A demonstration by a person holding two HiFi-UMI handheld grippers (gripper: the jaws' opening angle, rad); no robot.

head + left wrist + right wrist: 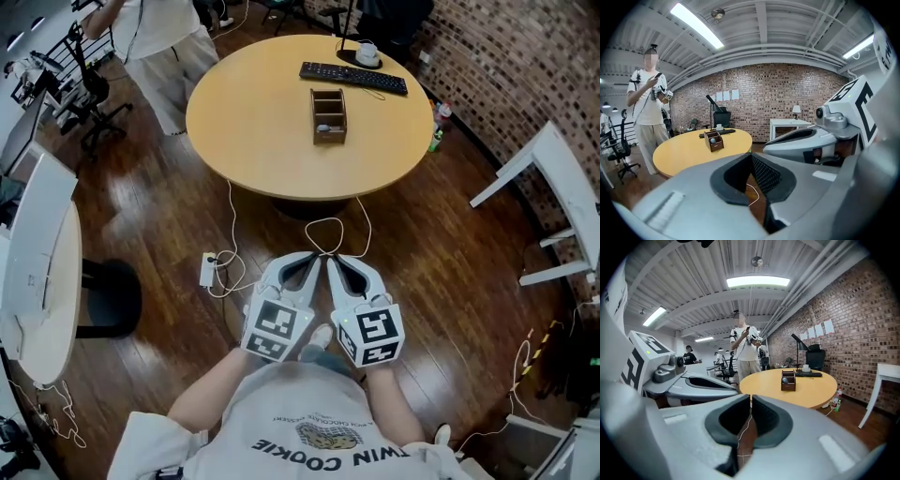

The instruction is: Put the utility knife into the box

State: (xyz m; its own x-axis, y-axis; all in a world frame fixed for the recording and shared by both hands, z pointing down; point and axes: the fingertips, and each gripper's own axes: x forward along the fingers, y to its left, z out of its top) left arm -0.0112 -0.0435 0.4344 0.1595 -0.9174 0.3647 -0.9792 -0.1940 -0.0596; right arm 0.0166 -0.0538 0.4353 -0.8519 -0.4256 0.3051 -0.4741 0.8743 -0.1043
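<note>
Head view: I am holding both tongs low in front of my chest, over the dark wood floor [450,262]. The left gripper [309,259] and the right gripper [332,263] are lying side by side with their tips almost touching each other, both pointing at the round table [253,141]. A stretch of floor is lying between the tips and the table's near edge, crossed only by a white cable [232,220] running down to a power strip [208,270]. The box [329,116] is standing a little right of the tabletop's middle, well in from every edge. A keyboard [353,78] and a cup [367,53] are sitting beyond it near the far rim. I am not managing to pick out the utility knife (something small and pale is lying in the box's near compartment, too small to name). A person [159,47] is standing off the table's far left edge. A brick wall [506,66] and a white side table [548,164] are closing in the right side.

Left gripper view: my left jaws are pressing together at the tips with nothing between them. The box is showing above them on the tabletop, with open room lying in front of it.

Right gripper view: my right jaws are meeting at the tips too, empty, with the cable showing through the hollow behind the pads. The table's near rim is sitting just above them, and the box is standing upright past it.
</note>
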